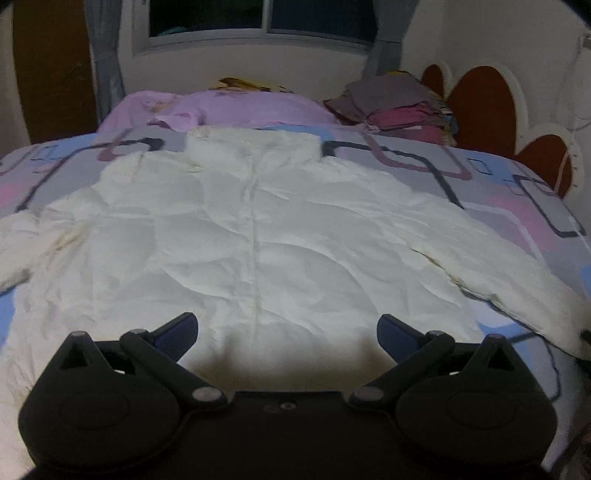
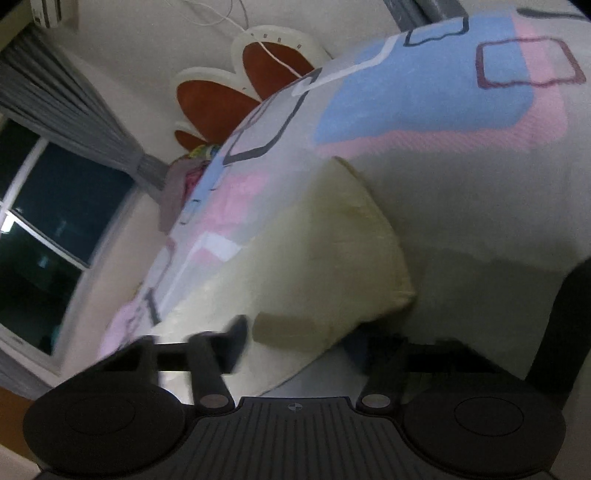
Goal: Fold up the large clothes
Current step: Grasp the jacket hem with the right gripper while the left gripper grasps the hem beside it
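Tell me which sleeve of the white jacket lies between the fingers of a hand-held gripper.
The sleeve seen in the right wrist view: its cuff end sits between the right hand-held gripper fingers. The other sleeve lies untouched.

Jacket (image 1: 255,229) spread flat on bed (image 1: 517,206); clothes pile (image 1: 399,107) behind, against headboard (image 1: 484,99).

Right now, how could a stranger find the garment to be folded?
Look at the bed with the pink, blue and grey patterned cover below the window. The white padded jacket lies flat across it, sleeves spread. The clothes stack behind it is dark and already folded.
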